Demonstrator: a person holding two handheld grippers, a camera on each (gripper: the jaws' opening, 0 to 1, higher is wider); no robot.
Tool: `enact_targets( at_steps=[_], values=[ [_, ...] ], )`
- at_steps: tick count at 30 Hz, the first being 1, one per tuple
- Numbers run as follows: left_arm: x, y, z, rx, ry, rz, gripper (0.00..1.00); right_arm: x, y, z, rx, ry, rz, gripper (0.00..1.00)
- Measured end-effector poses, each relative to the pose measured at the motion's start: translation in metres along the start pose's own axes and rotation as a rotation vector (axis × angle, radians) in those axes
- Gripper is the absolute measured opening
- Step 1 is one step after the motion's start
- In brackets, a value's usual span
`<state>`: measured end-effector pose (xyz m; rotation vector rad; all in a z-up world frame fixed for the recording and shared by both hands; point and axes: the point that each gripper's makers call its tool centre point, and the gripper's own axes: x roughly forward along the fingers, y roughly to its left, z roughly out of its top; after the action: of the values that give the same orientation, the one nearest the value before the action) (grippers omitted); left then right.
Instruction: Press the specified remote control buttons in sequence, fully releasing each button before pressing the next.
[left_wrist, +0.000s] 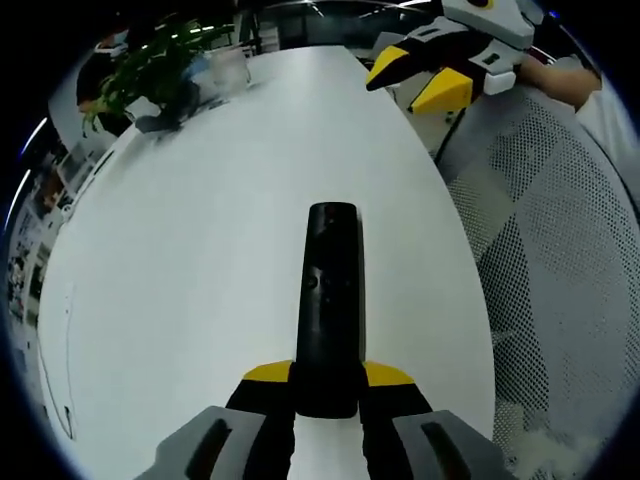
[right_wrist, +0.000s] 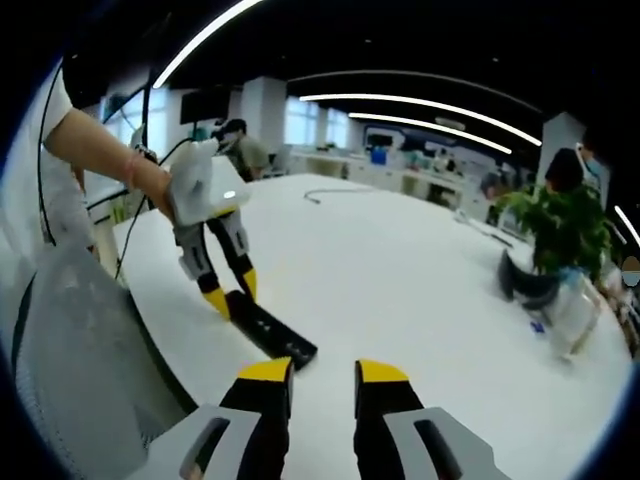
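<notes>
Left gripper (left_wrist: 327, 385): jaws clamped on the remote (left_wrist: 330, 300), over the desk (left_wrist: 200, 250).
Right gripper (right_wrist: 322, 385): jaws parted, empty, near the remote.

The remote (left_wrist: 331, 300) lies on the table (left_wrist: 200, 250), its near end between the left gripper's (left_wrist: 328, 375) fingers (left_wrist: 268, 373).

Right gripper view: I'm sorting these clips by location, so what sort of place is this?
Probably an open-plan office: a large white table, rows of desks behind under long ceiling light strips, a potted plant.
</notes>
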<state>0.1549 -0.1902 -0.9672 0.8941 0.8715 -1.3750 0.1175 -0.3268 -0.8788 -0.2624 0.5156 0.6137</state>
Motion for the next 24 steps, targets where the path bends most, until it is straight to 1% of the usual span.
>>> enact_targets(
  at_steps=[6,24],
  values=[
    [0.0,-0.008,0.001,0.011,0.015,-0.002,0.23,0.0,0.002,-0.001,-0.01,0.011,0.007,0.19],
    [0.0,-0.025,0.0,0.025,0.032,-0.01,0.23,0.002,0.006,-0.004,-0.031,0.036,0.029,0.14]
  ],
)
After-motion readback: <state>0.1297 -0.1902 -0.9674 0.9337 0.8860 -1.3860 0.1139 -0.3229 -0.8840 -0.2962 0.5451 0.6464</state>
